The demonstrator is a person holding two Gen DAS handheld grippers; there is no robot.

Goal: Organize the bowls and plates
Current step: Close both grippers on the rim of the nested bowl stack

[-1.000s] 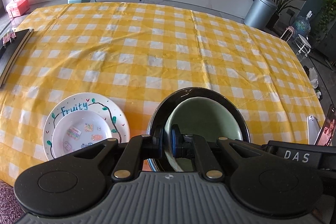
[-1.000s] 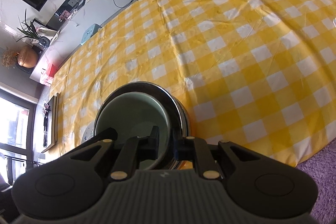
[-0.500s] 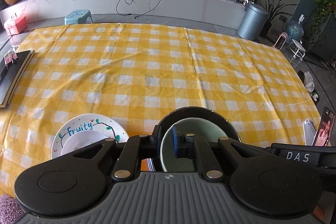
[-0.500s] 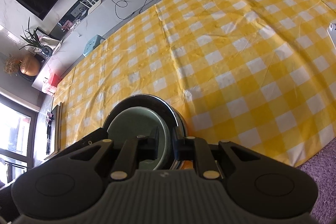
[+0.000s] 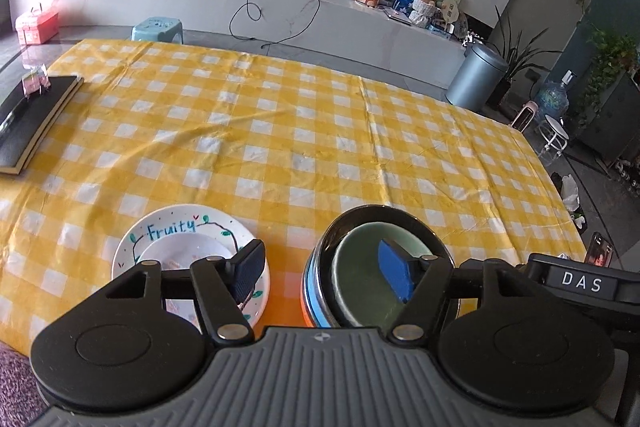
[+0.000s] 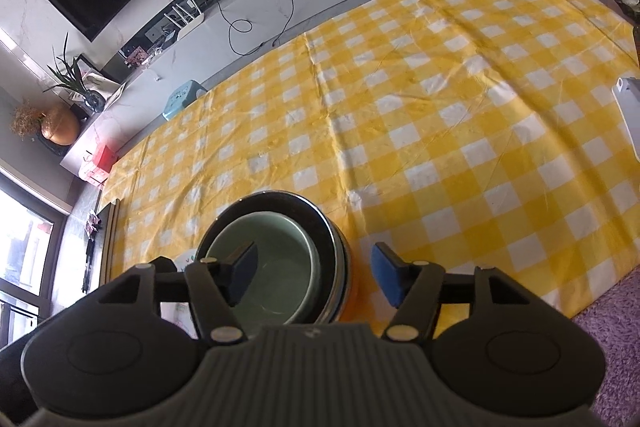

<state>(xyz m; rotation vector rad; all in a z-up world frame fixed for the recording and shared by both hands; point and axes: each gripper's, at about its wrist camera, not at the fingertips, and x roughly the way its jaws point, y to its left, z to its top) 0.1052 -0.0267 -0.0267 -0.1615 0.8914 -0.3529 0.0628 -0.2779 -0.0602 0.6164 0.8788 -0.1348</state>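
Both the left gripper (image 5: 322, 273) and right gripper (image 6: 314, 267) stood with fingers apart astride the nested bowls (image 5: 376, 267), which sat on the bench (image 5: 320, 131) beside the stacked plates (image 5: 180, 239); withdrawing looked next.

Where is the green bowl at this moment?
In the left wrist view, the green bowl sits nested inside the dark bowl near the table's front edge, right of the Fruity plate.
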